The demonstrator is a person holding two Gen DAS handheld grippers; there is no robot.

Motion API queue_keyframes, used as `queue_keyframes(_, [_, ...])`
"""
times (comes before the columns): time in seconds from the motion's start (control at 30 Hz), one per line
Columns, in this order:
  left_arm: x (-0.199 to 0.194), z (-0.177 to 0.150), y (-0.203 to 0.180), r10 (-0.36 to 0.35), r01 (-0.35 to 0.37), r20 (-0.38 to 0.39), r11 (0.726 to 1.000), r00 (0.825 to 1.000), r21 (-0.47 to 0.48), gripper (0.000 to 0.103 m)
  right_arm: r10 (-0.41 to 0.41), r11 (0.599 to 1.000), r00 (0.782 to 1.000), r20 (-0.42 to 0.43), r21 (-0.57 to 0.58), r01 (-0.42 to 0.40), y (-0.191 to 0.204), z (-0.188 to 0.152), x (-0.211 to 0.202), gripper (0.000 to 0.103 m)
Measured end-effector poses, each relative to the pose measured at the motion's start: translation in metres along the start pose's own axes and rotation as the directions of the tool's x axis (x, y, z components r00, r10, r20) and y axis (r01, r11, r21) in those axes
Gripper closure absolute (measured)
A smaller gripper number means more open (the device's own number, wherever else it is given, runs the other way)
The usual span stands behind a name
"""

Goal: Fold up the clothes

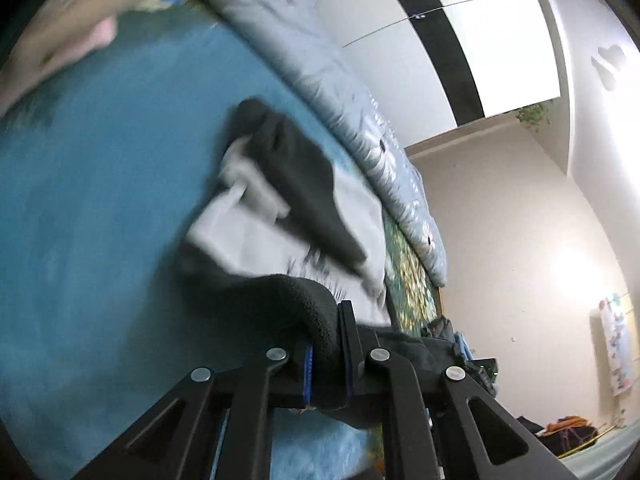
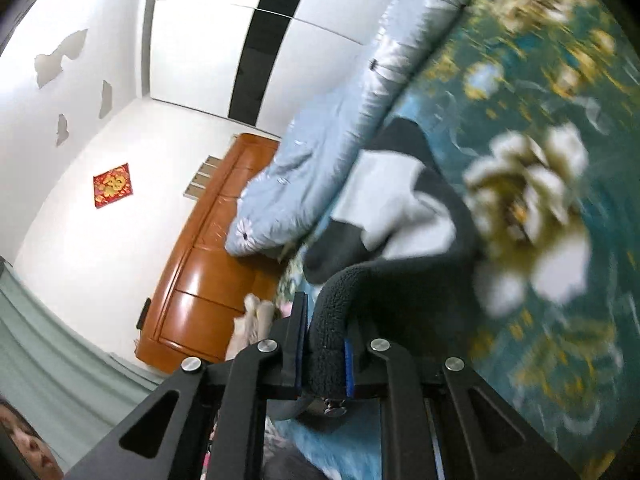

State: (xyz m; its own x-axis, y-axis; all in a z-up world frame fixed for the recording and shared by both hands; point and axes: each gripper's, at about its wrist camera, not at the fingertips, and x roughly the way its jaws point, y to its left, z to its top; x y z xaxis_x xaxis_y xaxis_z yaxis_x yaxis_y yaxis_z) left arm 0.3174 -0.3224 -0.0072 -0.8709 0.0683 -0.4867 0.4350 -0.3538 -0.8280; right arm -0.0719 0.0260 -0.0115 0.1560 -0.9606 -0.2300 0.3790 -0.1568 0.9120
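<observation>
A dark grey and white fleece garment (image 1: 288, 200) lies rumpled on a blue bedspread (image 1: 100, 200). In the left wrist view my left gripper (image 1: 326, 354) is shut on a thick dark fleece edge of it, lifted off the bed. In the right wrist view the same garment (image 2: 392, 200) stretches away from my right gripper (image 2: 325, 346), which is shut on another dark fleece edge. The cloth between the two grips hangs bunched and blurred.
A light blue quilt (image 1: 340, 92) lies rolled along the far side of the bed. The bedspread (image 2: 540, 100) has a floral pattern on the right. A wooden headboard (image 2: 208, 264) and white wardrobe doors (image 2: 224, 40) stand beyond. A person's face shows at the right wrist view's lower left corner.
</observation>
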Motion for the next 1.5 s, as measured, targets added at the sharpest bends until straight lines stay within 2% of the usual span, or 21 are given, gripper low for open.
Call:
queue_keyframes(0.2, [0.021,0.084,-0.011,0.012,-0.011,0.078,1.0,0.997,-0.011,0.092,0.014,1.0,0.999,0.032,-0.019,-0.013,0.023,0.068,0.043,0.088])
queue_keyframes(0.33, [0.055,0.145,0.001,0.056,-0.048,0.108,0.996,0.993,-0.079,0.092,-0.014,1.0,0.998,0.058,-0.001,0.014,0.02,0.122,0.088,0.088])
queue_keyframes(0.43, [0.093,0.179,0.019,0.128,-0.117,0.082,0.985,0.988,-0.128,0.092,-0.073,0.997,0.997,0.04,0.041,0.071,0.004,0.159,0.132,0.088])
queue_keyframes(0.5, [0.118,0.198,0.038,0.146,-0.135,0.055,0.976,0.988,-0.168,0.092,-0.124,0.989,0.992,0.035,0.08,0.121,-0.014,0.18,0.16,0.088])
queue_keyframes(0.63, [0.15,0.213,0.071,0.145,-0.136,0.019,0.958,0.989,-0.254,0.092,-0.214,0.966,0.977,0.001,0.148,0.211,-0.056,0.203,0.193,0.088])
queue_keyframes(0.7, [0.158,0.216,0.082,0.131,-0.124,0.008,0.952,0.991,-0.28,0.092,-0.255,0.951,0.967,-0.024,0.174,0.255,-0.074,0.208,0.204,0.088])
queue_keyframes(0.83, [0.16,0.218,0.099,0.057,-0.053,0.0,0.935,0.998,-0.35,0.088,-0.276,0.934,0.959,-0.061,0.221,0.282,-0.101,0.209,0.214,0.088])
queue_keyframes(0.87, [0.157,0.218,0.1,0.032,-0.031,-0.002,0.932,0.999,-0.361,0.084,-0.273,0.937,0.96,-0.062,0.211,0.28,-0.099,0.209,0.213,0.087])
queue_keyframes(0.93, [0.15,0.218,0.097,0.012,-0.009,0.007,0.936,1.0,-0.353,0.07,-0.267,0.942,0.962,-0.064,0.191,0.274,-0.097,0.21,0.212,0.086])
queue_keyframes(1.0, [0.138,0.217,0.088,0.023,-0.002,0.061,0.947,0.998,-0.32,0.035,-0.261,0.949,0.963,-0.065,0.167,0.268,-0.092,0.21,0.209,0.079])
queue_keyframes(1.03, [0.128,0.217,0.083,0.028,0.004,0.102,0.954,0.994,-0.3,0.029,-0.257,0.953,0.964,-0.06,0.146,0.264,-0.086,0.21,0.205,0.072])
queue_keyframes(1.07, [0.119,0.217,0.079,0.021,0.017,0.131,0.96,0.991,-0.281,0.023,-0.255,0.957,0.966,-0.053,0.127,0.26,-0.081,0.209,0.201,0.059])
queue_keyframes(1.13, [0.101,0.217,0.07,0.01,0.035,0.184,0.97,0.983,-0.24,0.019,-0.276,0.958,0.961,-0.013,0.069,0.277,-0.068,0.21,0.188,0.042])
queue_keyframes(1.17, [0.096,0.214,0.066,0.035,0.004,0.178,0.976,0.983,-0.217,0.017,-0.294,0.955,0.956,0.009,0.04,0.293,-0.063,0.211,0.181,0.042])
queue_keyframes(1.23, [0.091,0.202,0.058,0.137,-0.117,0.136,0.982,0.981,-0.147,0.016,-0.328,0.945,0.944,0.023,0.012,0.328,-0.06,0.207,0.166,0.042])
queue_keyframes(1.3, [0.092,0.184,0.056,0.273,-0.269,0.083,0.962,0.959,-0.056,0.016,-0.351,0.936,0.936,-0.016,0.012,0.352,-0.067,0.193,0.155,0.042])
queue_keyframes(1.37, [0.097,0.159,0.058,0.381,-0.382,0.023,0.923,0.924,0.044,0.016,-0.373,0.927,0.926,-0.06,0.012,0.374,-0.077,0.175,0.147,0.042])
queue_keyframes(1.43, [0.103,0.142,0.064,0.38,-0.376,-0.037,0.923,0.924,0.076,0.016,-0.386,0.921,0.917,-0.104,0.019,0.39,-0.089,0.156,0.14,0.042])
queue_keyframes(1.5, [0.109,0.13,0.07,0.372,-0.366,-0.079,0.927,0.925,0.08,0.016,-0.364,0.926,0.922,-0.13,0.053,0.373,-0.1,0.14,0.134,0.042])
